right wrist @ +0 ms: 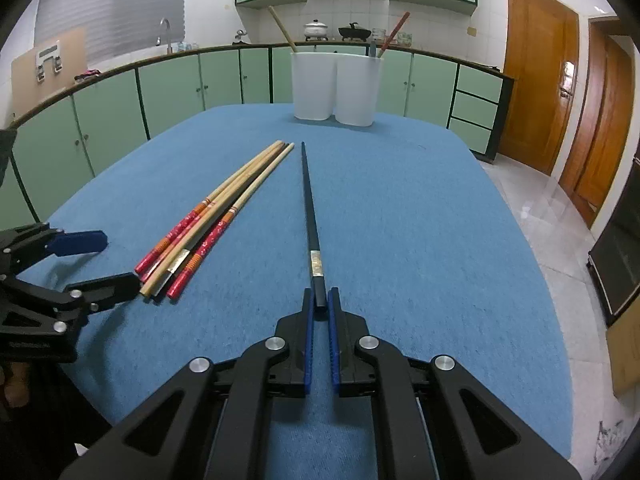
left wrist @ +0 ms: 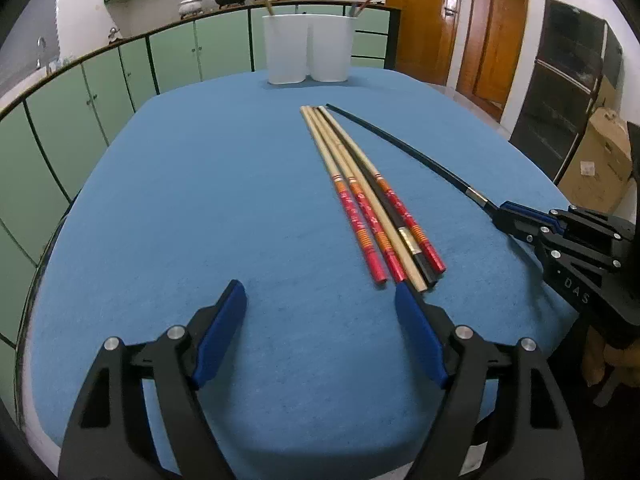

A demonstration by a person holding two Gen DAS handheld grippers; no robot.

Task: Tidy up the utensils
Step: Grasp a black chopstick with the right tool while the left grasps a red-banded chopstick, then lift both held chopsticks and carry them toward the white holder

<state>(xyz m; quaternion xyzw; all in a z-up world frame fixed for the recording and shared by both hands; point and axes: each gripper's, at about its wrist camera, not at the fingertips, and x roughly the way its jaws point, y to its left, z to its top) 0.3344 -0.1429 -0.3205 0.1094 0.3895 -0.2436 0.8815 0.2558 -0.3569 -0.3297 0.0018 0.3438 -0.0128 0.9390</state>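
Note:
A bundle of bamboo chopsticks [left wrist: 360,192] with red and orange ends, and one black one among them, lies on the blue tablecloth [left wrist: 200,200]; it also shows in the right wrist view [right wrist: 224,212]. My right gripper [right wrist: 320,300] is shut on the thick end of a single black chopstick [right wrist: 309,200], which points toward the white two-part holder [right wrist: 336,88]. In the left wrist view that chopstick [left wrist: 408,148] runs to the right gripper [left wrist: 500,216]. My left gripper [left wrist: 320,292] is open and empty, just short of the bundle's near ends. The holder [left wrist: 308,48] has a few chopsticks standing in it.
Green kitchen cabinets [right wrist: 180,80] curve behind the table, with pots on the counter. Wooden doors [right wrist: 536,92] stand at the right. A cardboard box [left wrist: 596,160] sits on the floor past the table's right edge.

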